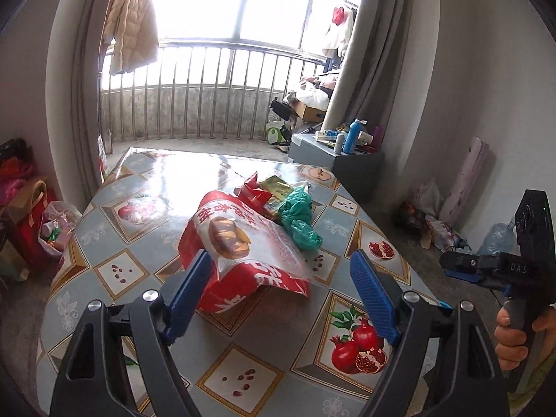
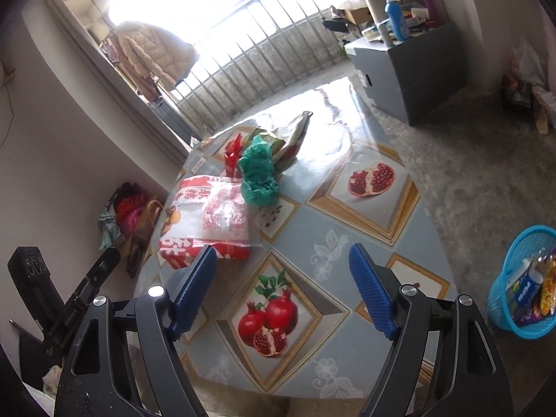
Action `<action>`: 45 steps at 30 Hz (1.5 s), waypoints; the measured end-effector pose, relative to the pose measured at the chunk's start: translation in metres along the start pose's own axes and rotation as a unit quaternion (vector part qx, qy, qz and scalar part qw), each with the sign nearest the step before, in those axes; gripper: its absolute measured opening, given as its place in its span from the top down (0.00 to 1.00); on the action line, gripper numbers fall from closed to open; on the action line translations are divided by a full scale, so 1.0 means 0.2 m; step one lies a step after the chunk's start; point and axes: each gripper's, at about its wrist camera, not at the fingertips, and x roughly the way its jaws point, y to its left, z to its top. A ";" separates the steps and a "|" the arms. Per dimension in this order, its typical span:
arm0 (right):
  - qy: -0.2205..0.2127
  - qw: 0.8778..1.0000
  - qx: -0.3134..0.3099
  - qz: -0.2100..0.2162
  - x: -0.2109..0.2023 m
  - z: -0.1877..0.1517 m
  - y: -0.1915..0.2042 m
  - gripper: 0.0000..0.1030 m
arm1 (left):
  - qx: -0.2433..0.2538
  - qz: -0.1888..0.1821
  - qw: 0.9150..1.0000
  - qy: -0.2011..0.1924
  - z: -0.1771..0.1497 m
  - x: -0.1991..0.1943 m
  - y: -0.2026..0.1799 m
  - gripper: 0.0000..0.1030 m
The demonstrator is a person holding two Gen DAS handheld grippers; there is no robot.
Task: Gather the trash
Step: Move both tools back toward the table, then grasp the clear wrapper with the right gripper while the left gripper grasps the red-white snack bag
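The left tongs (image 1: 281,278) stand wide, their blue pads (image 1: 373,288) spread with nothing between them, and they face a large red-and-white snack bag (image 1: 239,250) that lies on the tabletop (image 1: 243,375) just ahead, its near edge beside the left pad. Beyond that bag, farther from the tongs, sits a crumpled green plastic bag (image 1: 299,219), touching the snack bag's far side, and behind it a small heap of red and yellow wrappers (image 1: 264,187).

The right tongs (image 2: 281,278) are also wide and empty, hovering over the near part of the tabletop with the pile ahead and to their left. A blue mesh basket (image 2: 524,285) stands on the floor to the right of the right tongs, well apart from the pile, and already has some packets in it; it looks like the place for the trash.

The step in hand seems to be taking the snack bag with the left tongs. To do it well, I would lower the pads so that one slides under the raised, folded near edge of the bag and the other comes down on top, then close on a doubled part of the film instead of a single slick layer. The bag looks light and slippery, so a pinch too near the corner may let it slide out. Lift straight up, so the green bag resting against it is not dragged along or knocked off the tabletop.
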 end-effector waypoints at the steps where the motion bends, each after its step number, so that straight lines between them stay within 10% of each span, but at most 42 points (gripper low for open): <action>1: 0.005 1.000 -0.004 0.001 0.03 0.00 0.03 0.29 | 0.000 0.000 1.000 0.003 -0.01 0.01 0.02 0.26; 12: 0.051 0.998 -0.029 0.005 0.27 0.02 0.21 0.42 | 0.050 0.027 0.998 0.025 -0.12 0.10 0.10 0.44; 27: 0.103 0.992 -0.051 0.051 0.59 0.13 0.43 0.41 | 0.248 0.120 0.961 -0.017 -0.24 0.32 -0.02 0.52; 37: 0.158 0.984 -0.044 0.066 0.81 0.10 0.46 0.38 | 0.188 0.103 0.977 -0.012 -0.19 0.39 0.09 0.71; 45: 0.172 0.982 -0.016 0.080 0.82 0.09 0.40 0.59 | 0.164 0.082 0.983 -0.018 -0.18 0.40 0.12 0.74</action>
